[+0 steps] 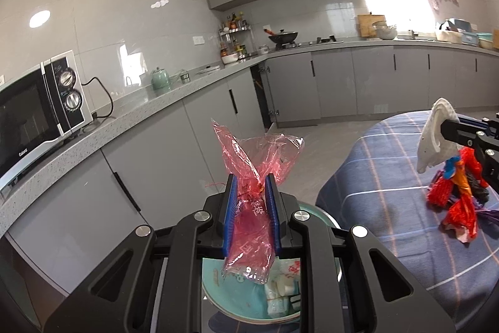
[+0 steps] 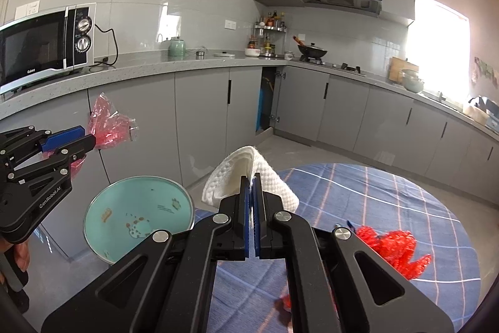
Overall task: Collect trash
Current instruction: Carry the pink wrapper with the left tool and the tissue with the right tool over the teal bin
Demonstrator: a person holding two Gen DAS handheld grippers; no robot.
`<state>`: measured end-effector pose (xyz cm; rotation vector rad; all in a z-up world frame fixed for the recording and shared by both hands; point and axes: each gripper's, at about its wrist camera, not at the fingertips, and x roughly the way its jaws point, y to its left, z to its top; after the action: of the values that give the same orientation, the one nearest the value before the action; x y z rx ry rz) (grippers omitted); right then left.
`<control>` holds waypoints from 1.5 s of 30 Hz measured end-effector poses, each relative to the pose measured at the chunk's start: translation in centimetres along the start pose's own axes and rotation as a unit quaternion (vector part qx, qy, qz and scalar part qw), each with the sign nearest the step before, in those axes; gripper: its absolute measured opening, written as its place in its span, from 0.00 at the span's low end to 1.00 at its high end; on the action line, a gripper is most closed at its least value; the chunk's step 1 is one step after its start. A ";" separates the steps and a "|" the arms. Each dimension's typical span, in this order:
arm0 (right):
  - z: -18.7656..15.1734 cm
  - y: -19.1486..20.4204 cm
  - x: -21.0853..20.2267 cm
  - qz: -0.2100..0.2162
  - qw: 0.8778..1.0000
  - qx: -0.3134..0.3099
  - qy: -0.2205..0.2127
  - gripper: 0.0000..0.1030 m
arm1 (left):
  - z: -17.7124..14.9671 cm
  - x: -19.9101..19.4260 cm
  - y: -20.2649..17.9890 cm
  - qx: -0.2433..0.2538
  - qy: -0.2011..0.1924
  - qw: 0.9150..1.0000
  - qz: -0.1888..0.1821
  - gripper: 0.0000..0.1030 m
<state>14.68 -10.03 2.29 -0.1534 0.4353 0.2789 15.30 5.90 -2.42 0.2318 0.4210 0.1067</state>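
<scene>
My left gripper [image 1: 251,181] is shut on a crumpled pink plastic wrapper [image 1: 259,155], which sticks up past the blue pads; it also shows at the left of the right wrist view as the pink wrapper [image 2: 107,127]. Below it stands a teal bin [image 1: 237,298] with white and printed trash inside; in the right wrist view the teal bin [image 2: 138,217] sits beside the table. My right gripper [image 2: 252,181] is shut on a folded white paper towel [image 2: 246,173], seen from the left as the white towel [image 1: 436,136]. Red wrappers [image 2: 394,247] lie on the blue checked tablecloth [image 2: 374,195].
Grey kitchen cabinets [image 2: 202,114] run along the wall with a microwave [image 2: 43,42], a green kettle [image 2: 177,47], a spice rack and a wok on the stove. One cabinet door [image 2: 265,102] stands ajar. A hand [image 2: 18,258] holds the left gripper's handle.
</scene>
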 end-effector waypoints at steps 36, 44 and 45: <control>0.9 6.5 6.1 0.081 0.996 -0.026 0.024 0.03 | -1.8 5.1 4.9 -0.015 0.042 0.998 0.044 0.19; 0.9 7.3 6.8 0.096 0.995 -0.031 0.024 0.03 | -2.1 5.5 4.6 -0.011 0.044 0.998 0.034 0.19; 0.9 7.4 6.8 0.099 0.994 -0.031 0.024 0.03 | -2.2 5.5 4.6 -0.011 0.044 0.998 0.031 0.20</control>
<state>18.75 -1.25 -0.50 -0.1786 0.4896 0.4843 19.18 11.66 -5.39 0.2199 0.5005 0.1831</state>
